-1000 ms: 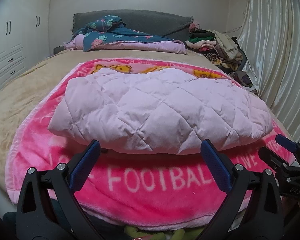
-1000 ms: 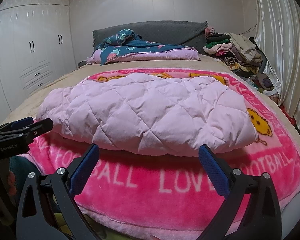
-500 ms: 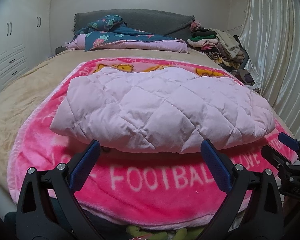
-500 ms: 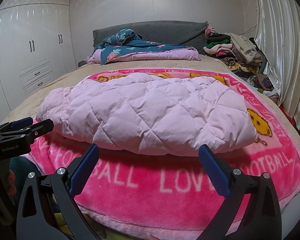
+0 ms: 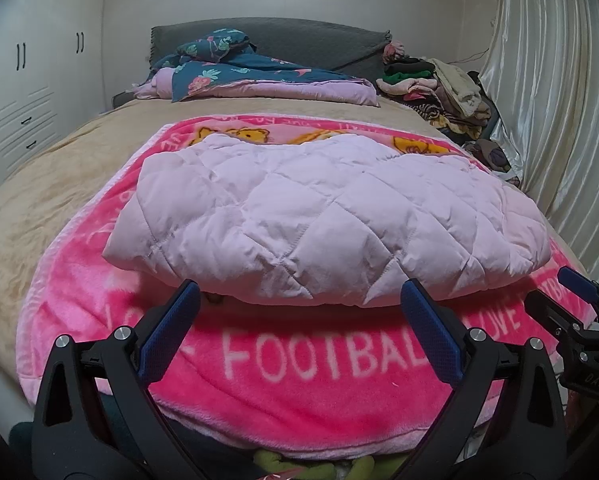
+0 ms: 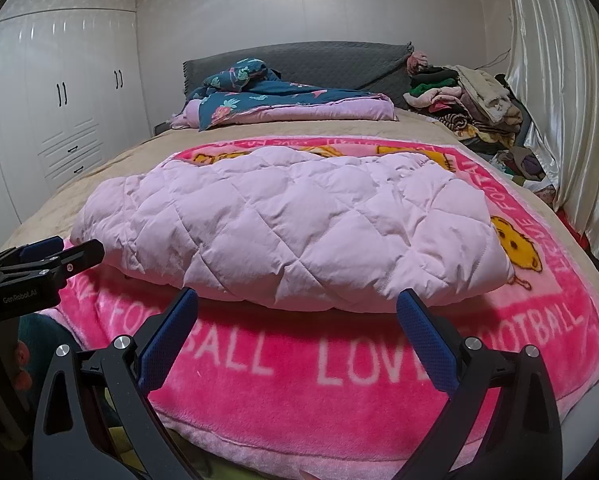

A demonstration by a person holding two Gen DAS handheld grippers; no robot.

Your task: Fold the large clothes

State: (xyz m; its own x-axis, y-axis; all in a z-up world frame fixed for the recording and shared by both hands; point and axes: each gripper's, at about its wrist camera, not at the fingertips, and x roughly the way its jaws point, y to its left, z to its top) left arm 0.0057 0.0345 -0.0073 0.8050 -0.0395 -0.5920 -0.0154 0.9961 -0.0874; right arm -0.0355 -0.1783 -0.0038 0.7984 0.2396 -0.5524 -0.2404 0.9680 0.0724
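Note:
A pale pink quilted jacket [image 5: 319, 216] [image 6: 299, 228] lies folded into a thick pad across a bright pink blanket [image 5: 299, 364] [image 6: 339, 360] on the bed. My left gripper [image 5: 299, 300] stands open just short of the jacket's near edge, nothing between its blue pads. My right gripper [image 6: 297, 300] is open too, a little back from the same edge, further right along the bed. The right gripper's tip shows at the right border of the left wrist view [image 5: 579, 312]; the left gripper shows at the left of the right wrist view [image 6: 39, 268].
A folded floral quilt [image 5: 255, 80] lies by the grey headboard [image 5: 319, 40]. A heap of clothes [image 5: 439, 88] is stacked at the back right beside a curtain [image 5: 547, 100]. White wardrobes [image 6: 59, 100] line the left wall. Beige bedding [image 5: 51, 184] surrounds the blanket.
Both grippers stay open and nearly still; the left wrist view has drifted slightly left and closer. The jacket has not moved.

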